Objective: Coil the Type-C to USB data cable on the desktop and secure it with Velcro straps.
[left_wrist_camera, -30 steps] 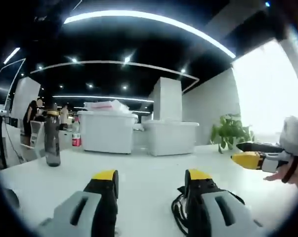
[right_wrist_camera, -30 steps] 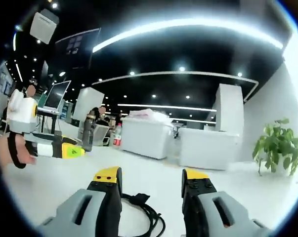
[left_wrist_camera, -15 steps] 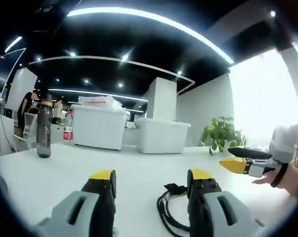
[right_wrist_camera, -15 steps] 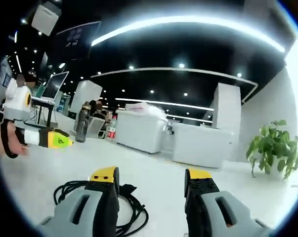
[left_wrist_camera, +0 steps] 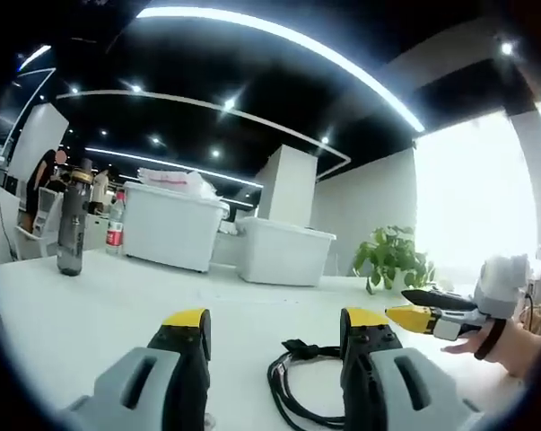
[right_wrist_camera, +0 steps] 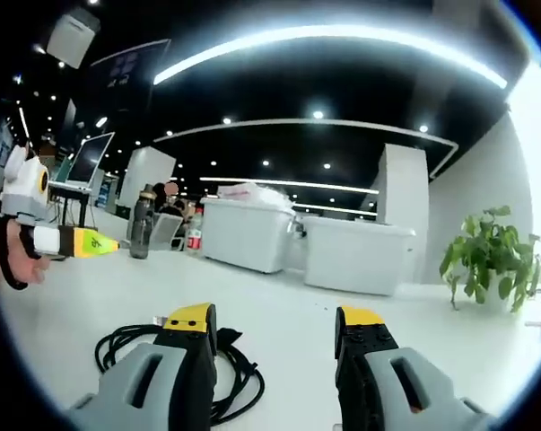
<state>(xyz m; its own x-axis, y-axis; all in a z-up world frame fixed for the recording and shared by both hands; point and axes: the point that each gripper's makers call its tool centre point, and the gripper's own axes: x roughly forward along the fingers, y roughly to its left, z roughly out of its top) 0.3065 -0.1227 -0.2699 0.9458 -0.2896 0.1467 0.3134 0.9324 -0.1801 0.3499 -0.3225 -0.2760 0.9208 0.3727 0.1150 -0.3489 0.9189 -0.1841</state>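
The black cable (right_wrist_camera: pixel 167 364) lay loosely coiled on the white desktop (right_wrist_camera: pixel 279 314), well in from its far edge, a flat ring with no clear long axis; one end (left_wrist_camera: pixel 299 347) poked out of the coil. The left gripper (left_wrist_camera: pixel 277 328) hovered above it, jaws spread wide and holding nothing. The right gripper (right_wrist_camera: pixel 277 321) hung beside the coil, its jaws likewise parted and empty. A grey bottle (left_wrist_camera: pixel 71 220) stood toward the desktop's far edge.

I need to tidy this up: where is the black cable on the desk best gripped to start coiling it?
Probably at the free end with the dark strap tab, since it juts out from the cable bundle. Come from above with the left gripper, whose open fingers already straddle that side of the loose loops.
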